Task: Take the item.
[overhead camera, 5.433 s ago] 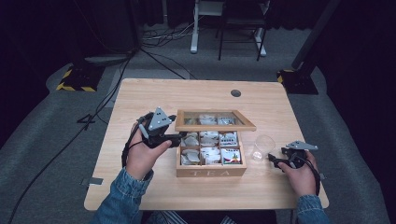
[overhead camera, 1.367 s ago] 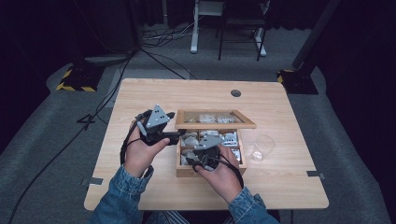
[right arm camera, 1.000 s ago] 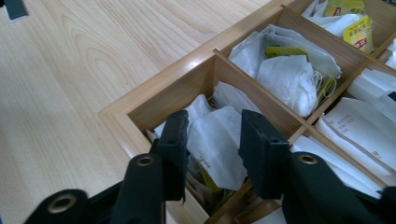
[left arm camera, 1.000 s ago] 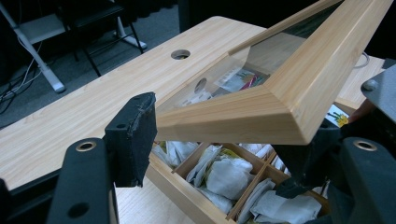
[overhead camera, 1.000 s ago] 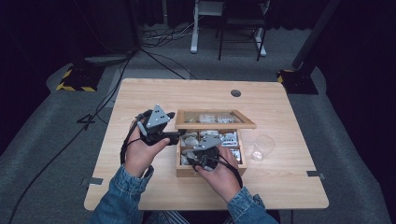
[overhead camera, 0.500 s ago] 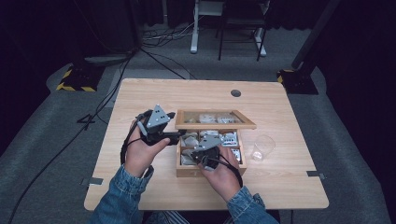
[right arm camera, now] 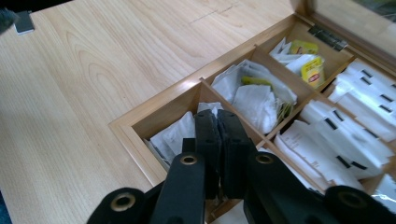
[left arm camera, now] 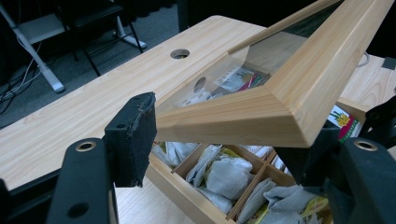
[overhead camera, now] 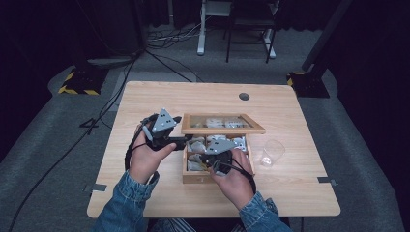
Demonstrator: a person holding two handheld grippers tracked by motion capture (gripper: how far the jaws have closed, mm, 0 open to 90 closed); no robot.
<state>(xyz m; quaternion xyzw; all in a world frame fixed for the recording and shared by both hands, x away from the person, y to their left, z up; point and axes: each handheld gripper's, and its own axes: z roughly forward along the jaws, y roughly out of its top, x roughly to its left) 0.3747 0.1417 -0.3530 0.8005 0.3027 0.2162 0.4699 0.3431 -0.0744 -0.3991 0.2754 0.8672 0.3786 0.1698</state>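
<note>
My right tool (right arm camera: 217, 140) has its two jaws pressed together, tips dipped into the near corner compartment of the wooden tea box (right arm camera: 140, 122). They sit right against the white tea bags (right arm camera: 175, 135) packed there; a corner of white paper shows just past the tips, but I cannot tell whether a bag is actually pinched between them. In the high view this tool (overhead camera: 216, 162) lies over the front left part of the box (overhead camera: 194, 178), my hand behind it.

My left tool (left arm camera: 224, 135) stands wide open around the corner of the box's glass-paned lid (left arm camera: 280, 100). One pad (left arm camera: 133, 140) touches the lid's wooden edge, and the frame rests between the jaws, raised and tilted up off the box. From above, this tool (overhead camera: 167, 135) is at the left end of the lid (overhead camera: 222, 129).

The box runs with its long axis across the desk (overhead camera: 145, 104), left to right, its hinge side away from me and its open front toward me. The compartments run in rows of paper sachets (right arm camera: 348, 135). A clear glass (overhead camera: 272, 153) stands just right of the box.
</note>
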